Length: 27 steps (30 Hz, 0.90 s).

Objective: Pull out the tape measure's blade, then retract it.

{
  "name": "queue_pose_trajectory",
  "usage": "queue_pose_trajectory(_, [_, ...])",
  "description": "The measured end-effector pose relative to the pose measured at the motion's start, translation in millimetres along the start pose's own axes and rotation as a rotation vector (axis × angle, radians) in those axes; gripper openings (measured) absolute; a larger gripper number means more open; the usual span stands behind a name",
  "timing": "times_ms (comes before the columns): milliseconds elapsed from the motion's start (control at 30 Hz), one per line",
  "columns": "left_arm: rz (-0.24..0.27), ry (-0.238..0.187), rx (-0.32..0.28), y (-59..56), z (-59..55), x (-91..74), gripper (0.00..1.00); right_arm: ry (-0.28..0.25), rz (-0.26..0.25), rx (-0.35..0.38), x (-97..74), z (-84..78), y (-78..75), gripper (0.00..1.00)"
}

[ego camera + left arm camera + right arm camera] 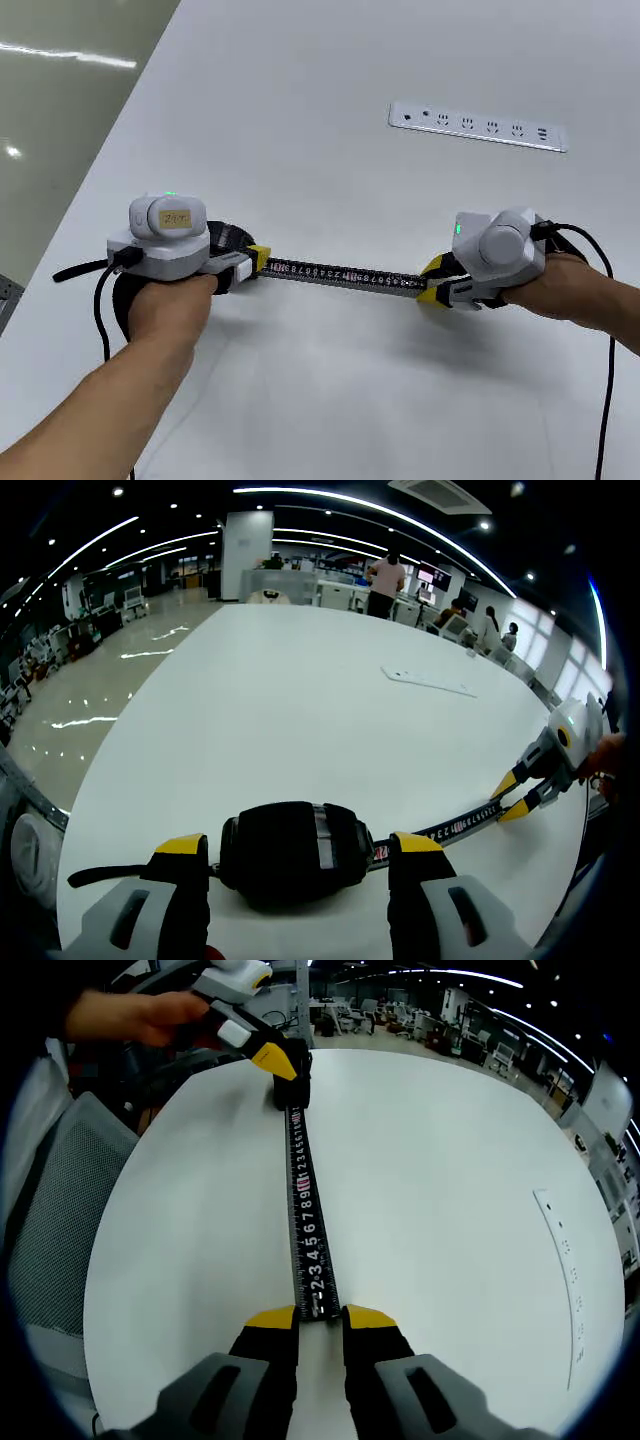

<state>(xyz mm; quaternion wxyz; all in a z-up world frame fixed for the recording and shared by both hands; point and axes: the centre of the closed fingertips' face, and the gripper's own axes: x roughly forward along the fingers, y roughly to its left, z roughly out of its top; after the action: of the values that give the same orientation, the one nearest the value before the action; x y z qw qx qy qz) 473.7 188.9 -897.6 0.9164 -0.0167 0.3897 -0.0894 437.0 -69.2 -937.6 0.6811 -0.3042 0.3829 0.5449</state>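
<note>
On the left, a hand holds the left gripper, and its 2 yellow-tipped jaws are clamped on either side of the black case. The left gripper view has that case wedged squarely between the jaws of the left gripper, with a dark strap trailing off to the left.

From the case the blade stretches right, out straight over the white table, its shadow on the surface below. Black blade, white numerals, some red marks: the right gripper view reads them running away along the blade toward the left gripper at the far end.

On the right, the right gripper is pinched tight on the blade's tip, held by the other hand. Its own view shows the right gripper with both jaws closed on the tip, the blade caught between the yellow pads.

Far right, well apart from the action, a white power strip lies flat on the table.
</note>
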Motion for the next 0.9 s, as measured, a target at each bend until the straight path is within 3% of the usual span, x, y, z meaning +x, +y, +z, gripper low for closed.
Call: queue_pose_trajectory(900, [-0.005,-0.002,-0.004,1.1,1.5,1.7,0.61,0.003,0.009,0.004,1.8,-2.7,-4.1,0.16])
